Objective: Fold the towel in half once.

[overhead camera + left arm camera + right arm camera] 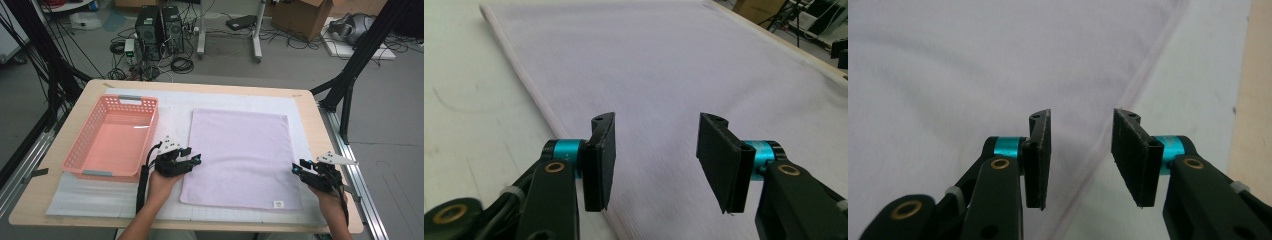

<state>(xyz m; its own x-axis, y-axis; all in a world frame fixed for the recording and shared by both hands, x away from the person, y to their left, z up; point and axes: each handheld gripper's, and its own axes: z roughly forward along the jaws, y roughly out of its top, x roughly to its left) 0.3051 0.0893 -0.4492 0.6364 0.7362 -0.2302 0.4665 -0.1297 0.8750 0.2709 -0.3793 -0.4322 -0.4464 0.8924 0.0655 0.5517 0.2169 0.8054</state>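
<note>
Tabletop (310, 107) and its load were seen from the high view: a lilac towel (240, 155) was spread flat on a white mat (172, 107), from the middle toward the right edge, with a small label near its near right corner. A pink basket (114, 137) was set toward the left edge, well apart from the towel. The left tongs (192, 161) were held at the towel's left border, toward the near edge, and the right tongs (296, 167) at its right border, each carried by a hand entering from the near edge.

From the left gripper view, the left tongs (656, 160) were seen parted above the towel (664, 65), just inside its hemmed border, with nothing gripped.

From the right gripper view, the right tongs (1081, 157) were likewise seen parted and empty, the towel's (948, 65) hem running below the gap, with white mat (1193, 85) beside it.
</note>
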